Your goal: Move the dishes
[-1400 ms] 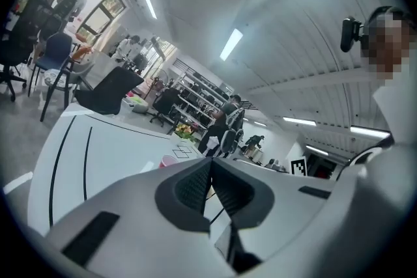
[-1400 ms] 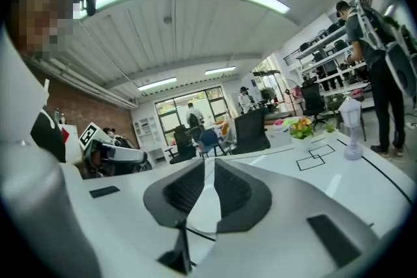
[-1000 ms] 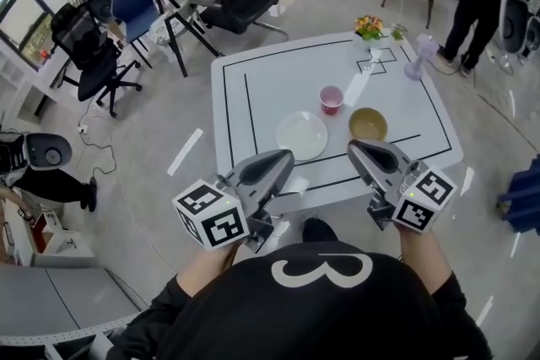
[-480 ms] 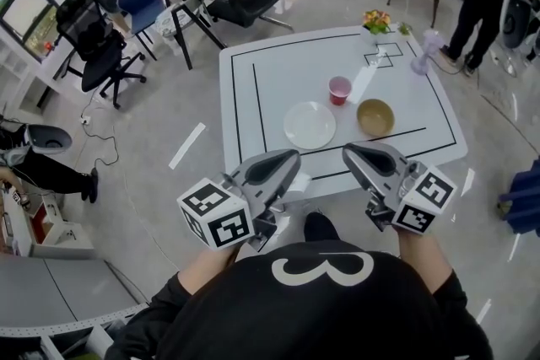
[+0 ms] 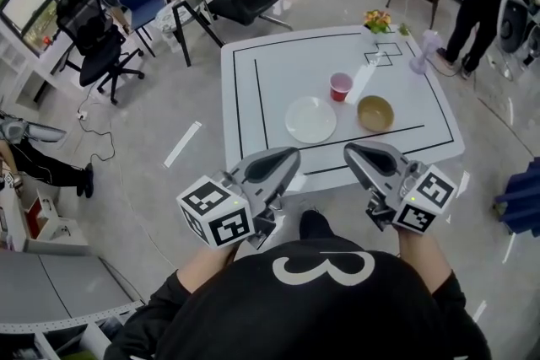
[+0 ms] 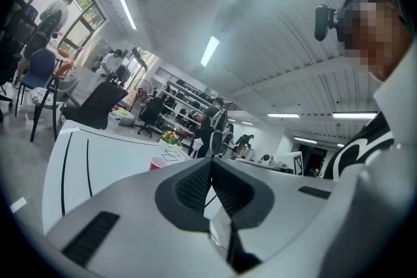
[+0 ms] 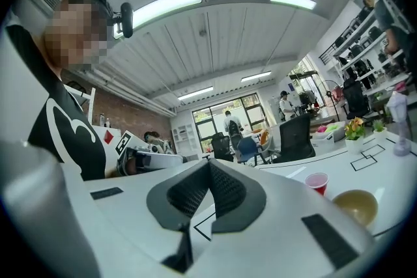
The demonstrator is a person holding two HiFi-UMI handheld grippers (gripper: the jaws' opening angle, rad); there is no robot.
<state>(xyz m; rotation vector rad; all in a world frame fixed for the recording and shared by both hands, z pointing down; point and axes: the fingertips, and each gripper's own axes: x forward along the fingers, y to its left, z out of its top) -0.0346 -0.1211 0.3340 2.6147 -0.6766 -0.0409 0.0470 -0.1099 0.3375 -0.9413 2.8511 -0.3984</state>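
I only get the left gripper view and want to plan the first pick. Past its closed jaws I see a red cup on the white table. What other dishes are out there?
Observer: The head view shows a white plate and a tan bowl side by side on the table, nearer the person than the cup.
Operator: Which lies on the left gripper side?
Observer: The plate; the bowl lies ahead of the right gripper.
Operator: Is that gripper carrying anything?
Observer: No. The right gripper view shows its jaws together with nothing between them.
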